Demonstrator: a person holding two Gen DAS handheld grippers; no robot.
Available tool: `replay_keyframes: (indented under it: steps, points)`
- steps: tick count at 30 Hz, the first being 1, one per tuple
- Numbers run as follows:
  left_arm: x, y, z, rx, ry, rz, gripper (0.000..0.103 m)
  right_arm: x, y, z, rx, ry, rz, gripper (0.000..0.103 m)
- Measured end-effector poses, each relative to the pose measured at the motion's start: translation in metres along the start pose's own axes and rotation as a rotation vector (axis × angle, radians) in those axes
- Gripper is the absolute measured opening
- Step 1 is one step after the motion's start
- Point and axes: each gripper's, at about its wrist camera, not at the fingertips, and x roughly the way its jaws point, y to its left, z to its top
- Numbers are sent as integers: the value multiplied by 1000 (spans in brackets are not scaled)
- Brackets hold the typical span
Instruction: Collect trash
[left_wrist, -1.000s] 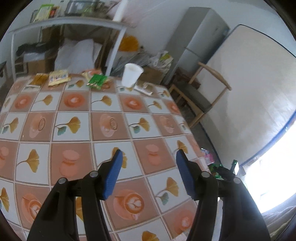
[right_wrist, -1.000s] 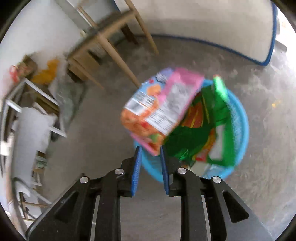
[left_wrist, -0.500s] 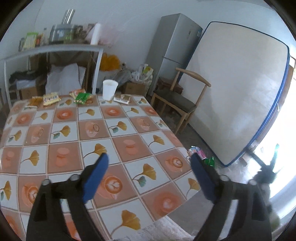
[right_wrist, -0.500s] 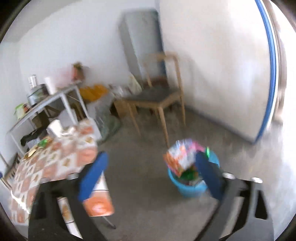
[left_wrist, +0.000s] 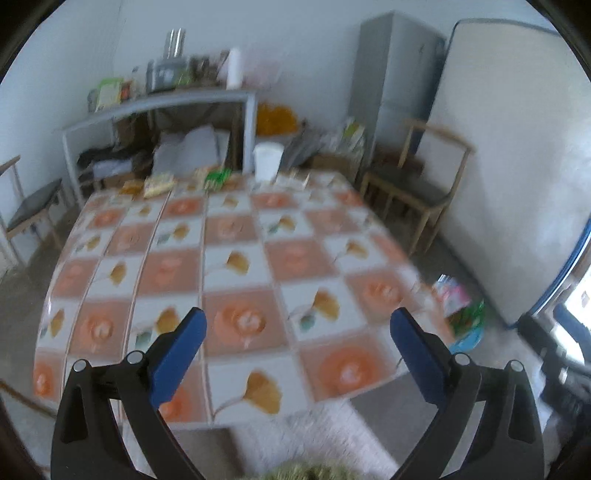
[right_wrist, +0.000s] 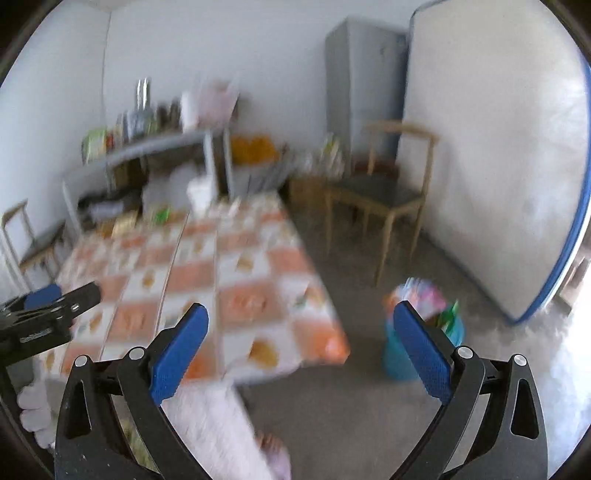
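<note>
Both of your grippers are empty, jaws spread wide: the left gripper (left_wrist: 295, 332) hangs over the near end of the tabletop (left_wrist: 236, 266), and the right gripper (right_wrist: 299, 332) is off its right edge, above the floor. The remaining trash sits far ahead of the left jaws, along the far edge: a yellow wrapper (left_wrist: 159, 184), a green wrapper (left_wrist: 216, 176) and a white cup (left_wrist: 267, 160). The blue bin (right_wrist: 424, 343), already stuffed with packets, stands on the floor just right of the table corner, behind the right jaw's tip. Reach forward low and flat, keeping the jaws wide for the thin wrappers; I judge the cup tips easily. The tabletop between is bare, but mind the chair (left_wrist: 413, 184) on the right.
</note>
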Motion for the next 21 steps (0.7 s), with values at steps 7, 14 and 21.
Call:
replay_keyframes:
  steps: [7,14,21]
  points:
    - [20,15,-32,-54,163,106,98,3,27,-33,-53,208,-7,96]
    - [16,19,-34,-74,166,125,98,6,19,-37,-28,242,-25,96]
    - [15,11,-30,-37,157,142,98,9,9,-38,-7,248,-46,95]
